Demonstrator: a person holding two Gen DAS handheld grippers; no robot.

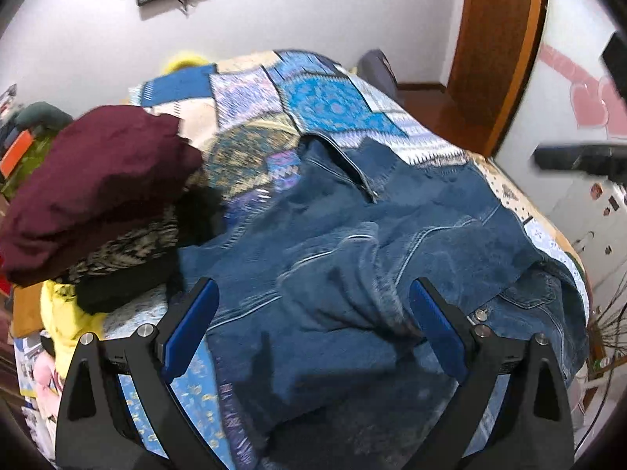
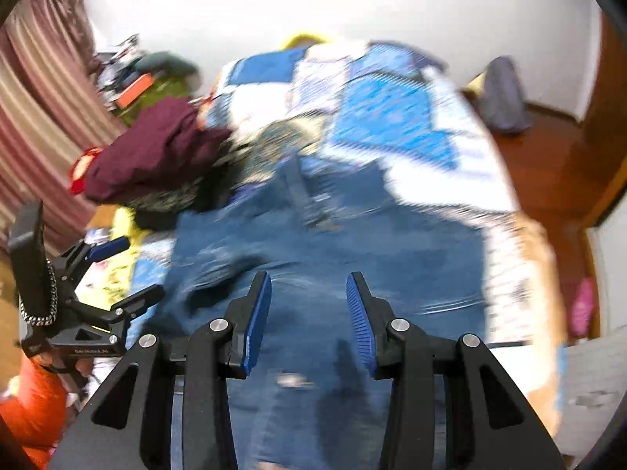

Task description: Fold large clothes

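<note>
A blue denim jacket lies crumpled on a bed with a blue patchwork quilt. My left gripper hovers over the jacket's near part, jaws wide open and empty. In the right wrist view the jacket is blurred and spread below my right gripper, which is open and empty above it. The left gripper also shows in the right wrist view at the left, held in a hand with an orange sleeve.
A pile of clothes with a maroon garment on top sits at the bed's left side, next to the jacket. A yellow item lies under it. A wooden door and wooden floor are to the right. Striped curtains hang at left.
</note>
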